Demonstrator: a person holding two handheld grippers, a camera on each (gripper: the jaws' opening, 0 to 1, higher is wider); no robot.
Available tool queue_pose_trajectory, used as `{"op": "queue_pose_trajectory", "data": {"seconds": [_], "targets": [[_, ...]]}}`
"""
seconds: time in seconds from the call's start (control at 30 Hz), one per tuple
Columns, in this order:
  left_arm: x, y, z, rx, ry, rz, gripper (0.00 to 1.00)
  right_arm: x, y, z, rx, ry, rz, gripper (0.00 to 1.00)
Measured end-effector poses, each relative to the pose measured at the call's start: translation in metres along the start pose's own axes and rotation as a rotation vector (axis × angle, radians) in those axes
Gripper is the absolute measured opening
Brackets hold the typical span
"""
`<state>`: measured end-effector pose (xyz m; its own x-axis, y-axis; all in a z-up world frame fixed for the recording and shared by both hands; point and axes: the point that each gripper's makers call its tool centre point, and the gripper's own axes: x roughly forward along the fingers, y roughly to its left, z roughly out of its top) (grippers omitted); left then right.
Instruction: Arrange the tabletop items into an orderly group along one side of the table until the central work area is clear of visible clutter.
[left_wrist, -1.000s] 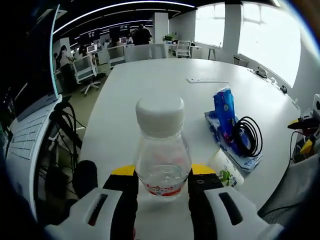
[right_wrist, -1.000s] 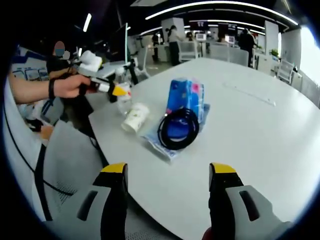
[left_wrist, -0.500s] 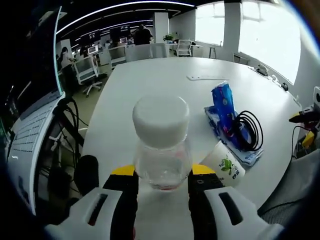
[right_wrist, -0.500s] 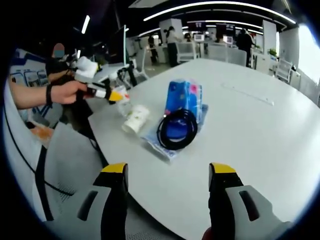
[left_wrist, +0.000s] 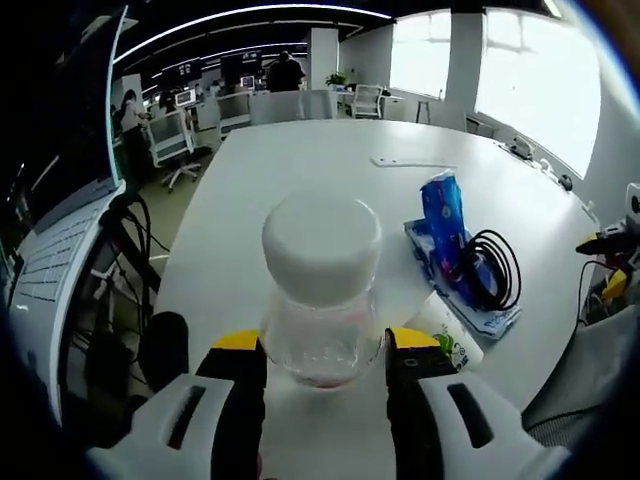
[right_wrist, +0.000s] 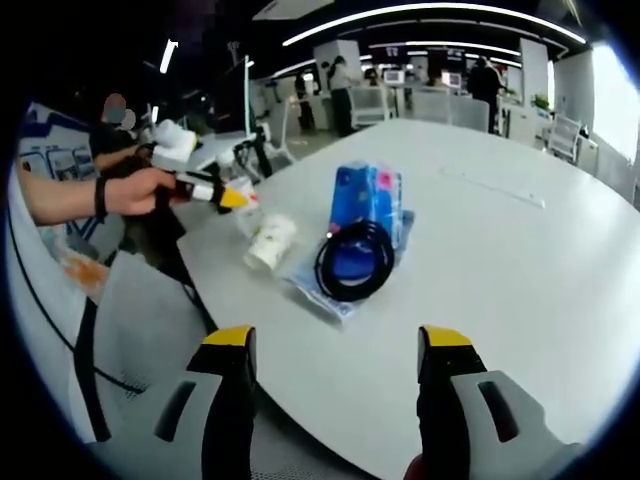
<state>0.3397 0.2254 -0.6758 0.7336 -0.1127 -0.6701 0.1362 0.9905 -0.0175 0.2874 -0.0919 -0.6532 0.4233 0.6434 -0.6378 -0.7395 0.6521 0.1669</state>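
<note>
My left gripper (left_wrist: 325, 365) is shut on a clear plastic bottle (left_wrist: 322, 300) with a white cap, held upright above the near corner of the white table (left_wrist: 300, 170). In the right gripper view the left gripper (right_wrist: 235, 199) appears far left, held by a person's hand, with the bottle (right_wrist: 246, 216) just below it. A white paper cup (right_wrist: 271, 241) lies on its side beside a blue tissue pack (right_wrist: 367, 205) and a black cable coil (right_wrist: 352, 262). The cup (left_wrist: 447, 338), pack (left_wrist: 446, 215) and coil (left_wrist: 492, 268) lie right of the bottle. My right gripper (right_wrist: 336, 350) is open over the table's near edge.
The pack and coil rest on a flat plastic-wrapped packet (right_wrist: 325, 290). A thin white strip (left_wrist: 412, 161) lies farther along the table. A laptop (left_wrist: 50, 250) and black cables (left_wrist: 125, 260) sit off the table's left side. Office chairs and people stand in the background.
The bottle has risen slightly in my left gripper and sits closer to the camera. In the right gripper view the left gripper and hand shifted little. My right gripper stays still.
</note>
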Motion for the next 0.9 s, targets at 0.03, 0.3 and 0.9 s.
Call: {"op": "queue_pose_trajectory", "data": {"seconds": [0.03,0.3,0.9], "targets": [[0.001,0.000,0.000,0.003,0.000,0.001,0.45,-0.001,0.000,0.000,0.001,0.000,-0.001,0.64],[0.006,0.005,0.002,-0.013,-0.032,0.017,0.41,-0.004,-0.001,-0.004,0.006,0.008,-0.013,0.64],[0.028,0.019,0.039,-0.024,-0.066,0.053,0.39,-0.004,-0.008,-0.009,0.022,0.027,-0.026,0.63]]}}
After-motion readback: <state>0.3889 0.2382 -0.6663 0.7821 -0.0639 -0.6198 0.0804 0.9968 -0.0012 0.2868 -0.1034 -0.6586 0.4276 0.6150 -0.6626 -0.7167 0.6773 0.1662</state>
